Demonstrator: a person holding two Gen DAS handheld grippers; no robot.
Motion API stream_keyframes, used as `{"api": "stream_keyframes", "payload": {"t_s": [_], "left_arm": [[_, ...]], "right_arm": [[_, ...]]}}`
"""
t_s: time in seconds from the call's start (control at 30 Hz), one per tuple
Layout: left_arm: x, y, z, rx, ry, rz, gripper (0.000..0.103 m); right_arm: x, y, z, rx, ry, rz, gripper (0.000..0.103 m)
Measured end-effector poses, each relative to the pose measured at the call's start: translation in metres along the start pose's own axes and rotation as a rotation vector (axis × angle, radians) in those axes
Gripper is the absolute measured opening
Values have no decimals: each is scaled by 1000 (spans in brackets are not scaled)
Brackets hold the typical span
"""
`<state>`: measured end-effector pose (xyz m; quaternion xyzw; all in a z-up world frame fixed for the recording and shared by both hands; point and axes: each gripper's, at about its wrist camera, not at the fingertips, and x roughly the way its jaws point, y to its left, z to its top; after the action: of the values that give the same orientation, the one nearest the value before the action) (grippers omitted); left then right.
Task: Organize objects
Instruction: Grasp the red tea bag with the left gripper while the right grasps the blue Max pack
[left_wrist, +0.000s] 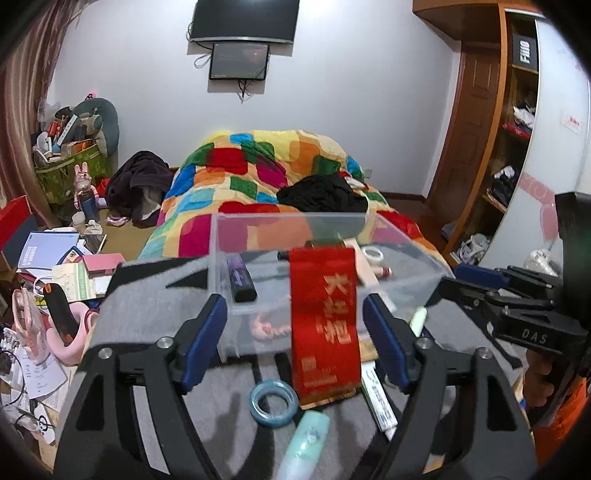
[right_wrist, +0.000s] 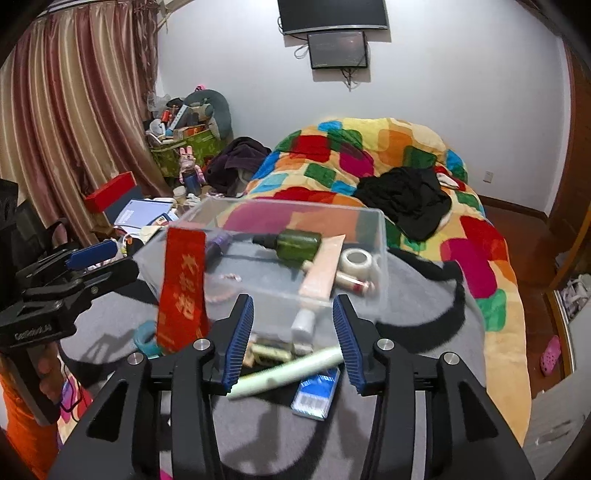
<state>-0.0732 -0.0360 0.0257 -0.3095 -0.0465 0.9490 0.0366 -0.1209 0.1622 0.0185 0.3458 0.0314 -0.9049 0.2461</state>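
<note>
A clear plastic box (left_wrist: 402, 266) (right_wrist: 369, 225) stands on a grey cloth. It holds a green bottle (right_wrist: 297, 242), a peach tube (right_wrist: 323, 267), a tape roll (right_wrist: 356, 261) and a purple stick (left_wrist: 241, 277). A red packet (left_wrist: 323, 321) (right_wrist: 181, 288) leans tilted against the box's near wall. My left gripper (left_wrist: 295, 339) is open, its fingers either side of the packet, not touching it. My right gripper (right_wrist: 293, 341) is open above a pale green tube (right_wrist: 291, 371) and a blue-white box (right_wrist: 317, 393). A blue ring (left_wrist: 274, 403) and a mint tube (left_wrist: 304, 443) lie near.
A colourful quilt (right_wrist: 369, 155) with black clothes (right_wrist: 402, 199) covers the bed behind the box. Books, boxes and a cluttered green bin (left_wrist: 70, 162) fill the floor at left. A wooden shelf (left_wrist: 517, 129) stands at right. The right gripper shows in the left wrist view (left_wrist: 517, 295).
</note>
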Motion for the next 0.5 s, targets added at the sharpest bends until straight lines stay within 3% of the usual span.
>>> {"api": "stream_keyframes", "payload": {"t_s": [0.2,0.5], "left_arm": [[12,-14,-21,27,58,13,86],[39,-24,-37,40,145,35,89]], "right_arm": [[6,-16,-23,41,56,-17,43],[25,-23,-52,79,151,12,50]]}}
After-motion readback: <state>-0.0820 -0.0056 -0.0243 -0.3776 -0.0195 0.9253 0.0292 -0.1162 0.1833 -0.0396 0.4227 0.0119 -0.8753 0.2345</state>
